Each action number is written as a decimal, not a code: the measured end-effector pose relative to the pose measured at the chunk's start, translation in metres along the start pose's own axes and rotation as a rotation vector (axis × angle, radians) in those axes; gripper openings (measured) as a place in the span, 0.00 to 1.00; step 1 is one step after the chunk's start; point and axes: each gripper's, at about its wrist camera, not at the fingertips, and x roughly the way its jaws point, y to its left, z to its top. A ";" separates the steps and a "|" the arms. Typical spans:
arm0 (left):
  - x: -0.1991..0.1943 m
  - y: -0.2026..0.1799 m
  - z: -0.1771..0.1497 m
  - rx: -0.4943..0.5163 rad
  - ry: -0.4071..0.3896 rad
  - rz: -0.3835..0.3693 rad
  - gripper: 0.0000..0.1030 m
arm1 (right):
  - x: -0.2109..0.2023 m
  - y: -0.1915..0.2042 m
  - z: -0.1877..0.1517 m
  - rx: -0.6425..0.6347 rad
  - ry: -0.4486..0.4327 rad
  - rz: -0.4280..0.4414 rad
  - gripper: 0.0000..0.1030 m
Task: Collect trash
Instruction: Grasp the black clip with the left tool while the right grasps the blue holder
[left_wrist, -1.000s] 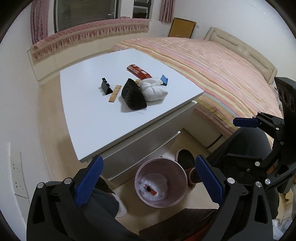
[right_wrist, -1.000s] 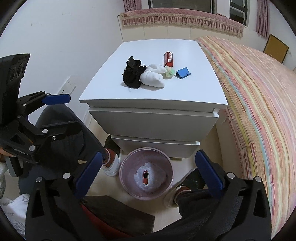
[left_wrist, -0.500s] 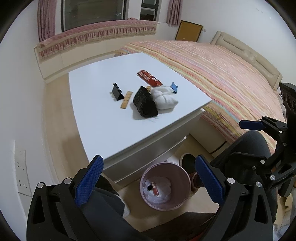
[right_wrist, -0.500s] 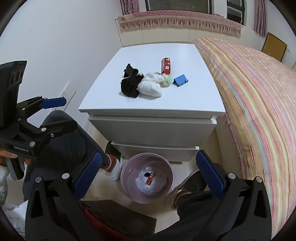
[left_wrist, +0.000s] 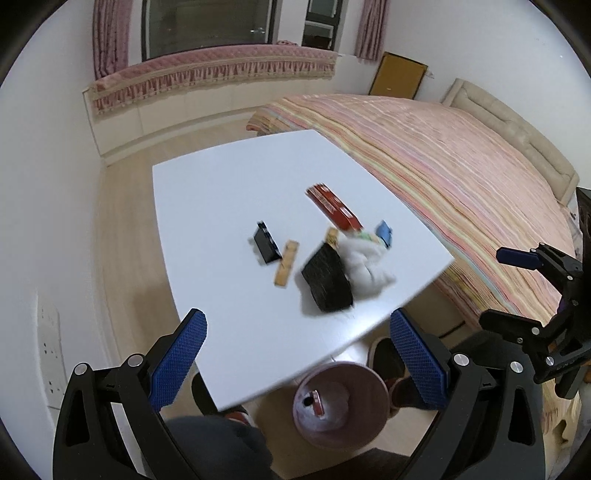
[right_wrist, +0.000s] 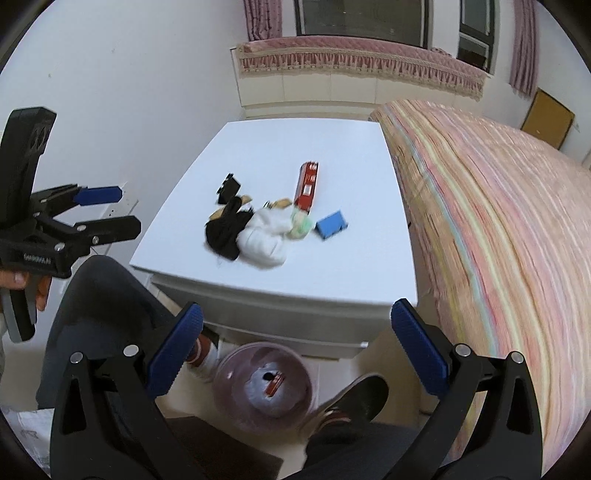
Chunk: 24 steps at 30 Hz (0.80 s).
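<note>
Near the tabletop's front edge: trash pile (left_wrist: 332, 258) clustered, within reach | bin (right_wrist: 264, 384) on floor below that edge, ready for drops | left gripper (left_wrist: 295, 354), right gripper (right_wrist: 295, 343): spread wide, empty, poised for pickup.

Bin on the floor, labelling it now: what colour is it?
Pink, white-lined bin; clearest in the right wrist view.

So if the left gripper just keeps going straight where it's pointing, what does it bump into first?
Probably the white tabletop. The open left gripper points at its bare near part, just short of the black cloth. Depth is hard to judge in this blurred fisheye view.
</note>
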 end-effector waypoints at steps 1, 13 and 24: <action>0.004 0.002 0.004 -0.006 0.004 0.006 0.93 | 0.003 -0.003 0.004 -0.008 0.001 0.003 0.97; 0.069 0.027 0.045 -0.101 0.069 0.065 0.93 | 0.060 -0.031 0.044 -0.156 0.031 0.045 0.97; 0.115 0.032 0.049 -0.128 0.129 0.100 0.78 | 0.104 -0.046 0.055 -0.219 0.068 0.103 0.82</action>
